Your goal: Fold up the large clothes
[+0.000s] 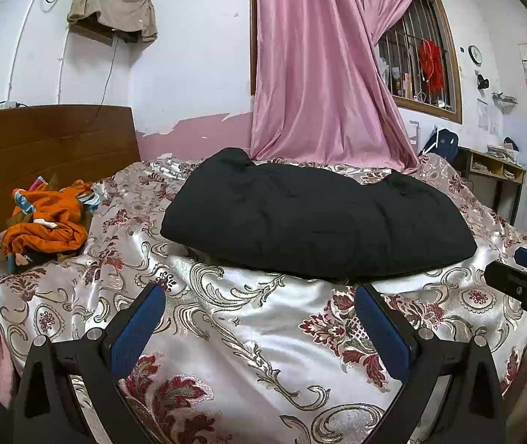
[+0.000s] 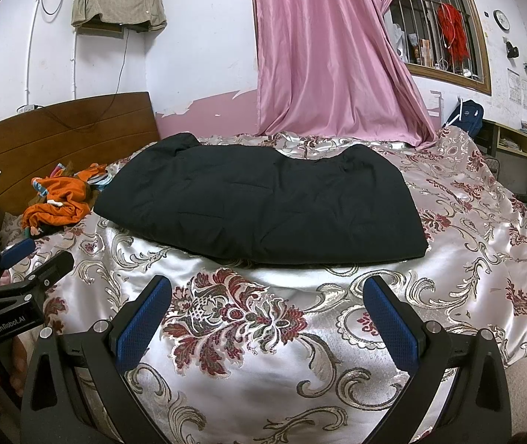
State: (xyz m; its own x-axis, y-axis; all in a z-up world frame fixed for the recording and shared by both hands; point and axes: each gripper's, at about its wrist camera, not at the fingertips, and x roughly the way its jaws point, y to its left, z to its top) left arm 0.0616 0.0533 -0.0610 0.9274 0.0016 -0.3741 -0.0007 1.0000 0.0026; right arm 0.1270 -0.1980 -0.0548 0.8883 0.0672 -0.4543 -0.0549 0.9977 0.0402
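A bulky black padded garment (image 1: 315, 214), folded into a wide, thick rectangle, lay across the middle of the bed, on a shiny silver satin bedspread with red floral and gold scroll patterns (image 1: 263, 333). Its far edge reached toward the side of the bed under the pink satin curtain (image 1: 315, 74), and its near edge stopped short of both grippers.

The left gripper (image 1: 259, 329) hovered over the near edge of the bed with its 2 blue-padded fingers (image 1: 137, 333) spread wide and nothing between them, only bare bedspread. The right gripper (image 2: 267, 318) was likewise released and empty, its blue pads (image 2: 393, 325) wide apart above a red flower motif, near the garment's front edge but not touching it. Each gripper appeared at the margin of the other's view, side by side.

A crumpled orange piece of clothing with light-blue trim (image 1: 49, 222) sat at the head end of the bed, just beside the brown wooden headboard (image 1: 49, 148) and apart from the black garment.
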